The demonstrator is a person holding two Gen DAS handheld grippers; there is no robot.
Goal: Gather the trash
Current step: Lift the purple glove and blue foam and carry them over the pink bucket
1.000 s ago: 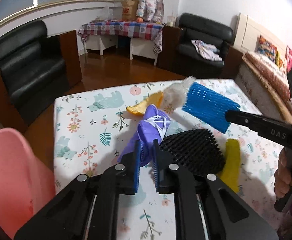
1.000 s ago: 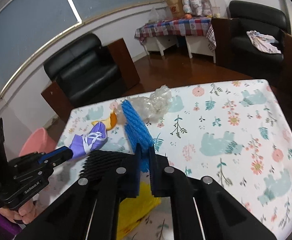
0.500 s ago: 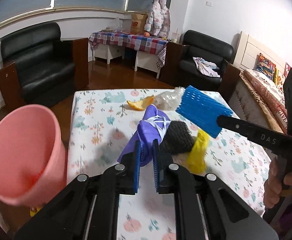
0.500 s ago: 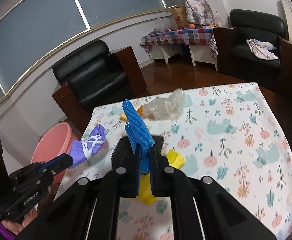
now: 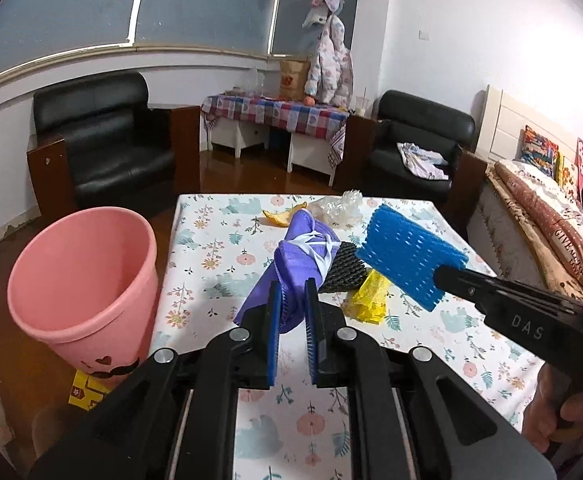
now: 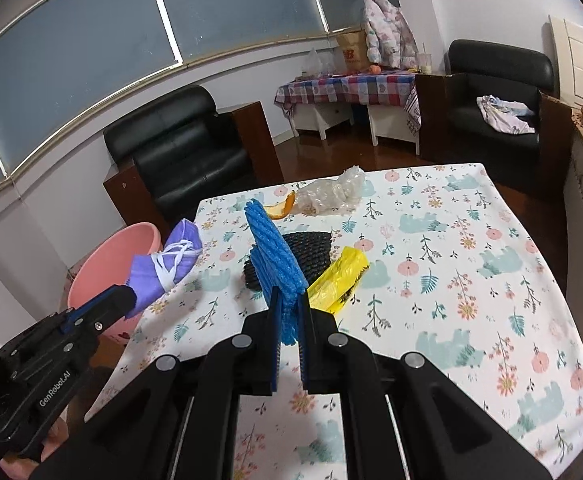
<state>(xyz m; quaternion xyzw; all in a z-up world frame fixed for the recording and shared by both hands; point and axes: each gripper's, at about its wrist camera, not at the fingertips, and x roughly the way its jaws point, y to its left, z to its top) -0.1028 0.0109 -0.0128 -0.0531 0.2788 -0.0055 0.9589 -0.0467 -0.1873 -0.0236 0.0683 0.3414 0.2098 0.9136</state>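
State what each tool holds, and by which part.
Left tool: purple mask, pinched at its lower end. Right tool: blue foam net, pinched at its near end.

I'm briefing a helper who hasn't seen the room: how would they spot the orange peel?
Start at the floral-cloth table and go to its far edge, the side facing the black sofa. The orange peel lies there beside a crumpled clear plastic bag. It is the only small, curved orange scrap; the bag is see-through.

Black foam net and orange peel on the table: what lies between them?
Only bare flowered tablecloth lies between the black foam net and the orange peel, seen in the right wrist view.
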